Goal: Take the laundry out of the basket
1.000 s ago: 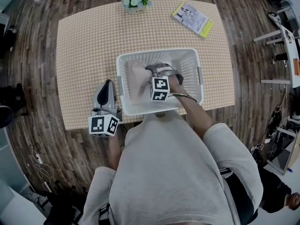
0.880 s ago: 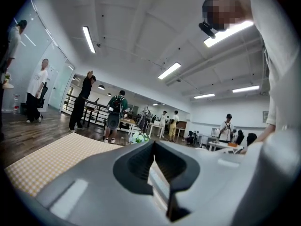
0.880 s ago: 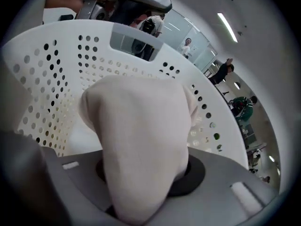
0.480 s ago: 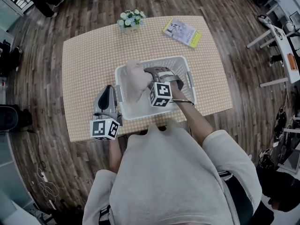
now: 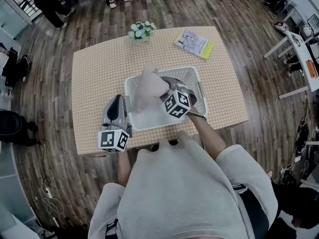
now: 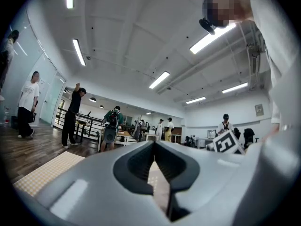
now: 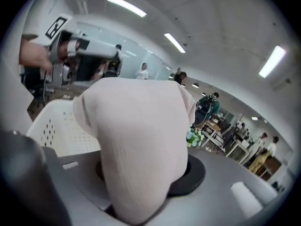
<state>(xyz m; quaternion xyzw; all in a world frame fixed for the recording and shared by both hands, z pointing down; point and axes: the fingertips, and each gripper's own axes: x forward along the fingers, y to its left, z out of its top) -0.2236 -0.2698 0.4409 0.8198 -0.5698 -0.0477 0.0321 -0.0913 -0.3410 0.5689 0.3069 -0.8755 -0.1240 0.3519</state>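
- The right gripper (image 5: 164,86) is clenched on the pale ribbed garment (image 5: 149,86). In the right gripper view the cloth (image 7: 136,140) bulges up out of the jaws and folds over them, with the pads buried beneath it.
- A second ago that garment lay low inside the white basket (image 5: 193,79). It has since been drawn upward and now stands bunched above the basket's left half, its top past the far rim.
- From these views I cannot tell whether its lower end has cleared the walls. The perforated basket wall (image 7: 51,121) shows close behind the cloth.
- The left gripper (image 5: 116,103) is closed at the tips on nothing, and only chequered cloth shows through the slit behind them (image 6: 157,173). It hangs just beside the basket's left wall, over the near edge of the bench (image 5: 99,68), and has risen a little.
- The basket sits mid-bench toward the near edge. The flowers (image 5: 141,31) and the booklet (image 5: 194,42) along the far edge are untouched.
- The removal looks well under way. What remains, in my judgement, is carrying the garment sideways clear of the rim and checking for anything still lying inside.
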